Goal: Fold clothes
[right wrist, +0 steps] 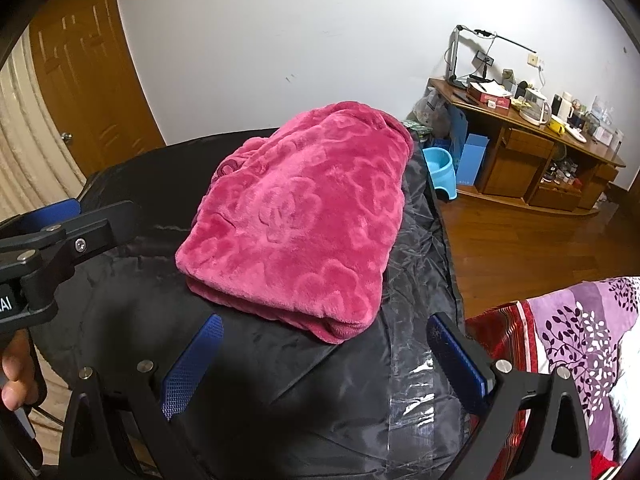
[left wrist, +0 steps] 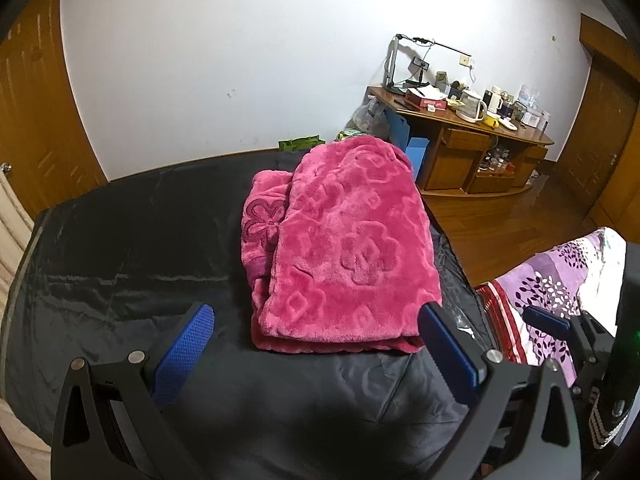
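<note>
A pink fleece garment (left wrist: 340, 244) with an embossed flower pattern lies folded into a thick rectangle on a black sheet (left wrist: 120, 248). In the right wrist view the same garment (right wrist: 304, 224) fills the middle. My left gripper (left wrist: 316, 316) is open, its blue pads just short of the garment's near edge, nothing between them. My right gripper (right wrist: 324, 328) is also open and empty, hovering close to the garment's near right corner. The right gripper's tip (left wrist: 548, 322) shows at the right of the left wrist view. The left gripper's body (right wrist: 64, 232) and a hand (right wrist: 16, 376) show at the left of the right wrist view.
The black sheet (right wrist: 280, 400) ends at the right, with wooden floor (left wrist: 512, 224) beyond. A purple floral bedspread (right wrist: 580, 340) lies near right. A wooden desk (left wrist: 468, 136) with clutter stands against the far wall, a blue stool (right wrist: 440, 172) beside it. A wooden door (right wrist: 92, 76) stands at the left.
</note>
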Motion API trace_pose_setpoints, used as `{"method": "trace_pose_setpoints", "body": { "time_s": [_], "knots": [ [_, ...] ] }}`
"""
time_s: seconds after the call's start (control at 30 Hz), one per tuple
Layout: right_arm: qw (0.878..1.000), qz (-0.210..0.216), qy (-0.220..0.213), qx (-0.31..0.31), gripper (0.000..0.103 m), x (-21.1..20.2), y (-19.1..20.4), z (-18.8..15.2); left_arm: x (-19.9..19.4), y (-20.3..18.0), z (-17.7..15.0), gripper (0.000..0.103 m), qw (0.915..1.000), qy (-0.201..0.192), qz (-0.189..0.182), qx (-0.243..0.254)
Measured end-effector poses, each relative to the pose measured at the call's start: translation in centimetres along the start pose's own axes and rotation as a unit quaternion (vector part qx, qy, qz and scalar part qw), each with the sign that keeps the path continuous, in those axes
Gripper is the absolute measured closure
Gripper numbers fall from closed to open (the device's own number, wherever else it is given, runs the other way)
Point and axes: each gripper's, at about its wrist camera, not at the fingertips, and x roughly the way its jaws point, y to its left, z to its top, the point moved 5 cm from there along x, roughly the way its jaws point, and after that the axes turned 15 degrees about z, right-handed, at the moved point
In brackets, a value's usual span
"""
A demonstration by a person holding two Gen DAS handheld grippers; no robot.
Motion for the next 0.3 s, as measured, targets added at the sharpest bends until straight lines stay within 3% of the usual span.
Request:
{"method": "trace_pose_setpoints", "body": {
  "time_s": [0.3],
  "knots": [
    [1.0, 0.005, 0.005, 0.001, 0.0, 0.7, 0.46, -0.03, 0.65, 0.52, -0.29, 0.001, 0.9999, 0.012, 0.005, 0.002]
  ]
}}
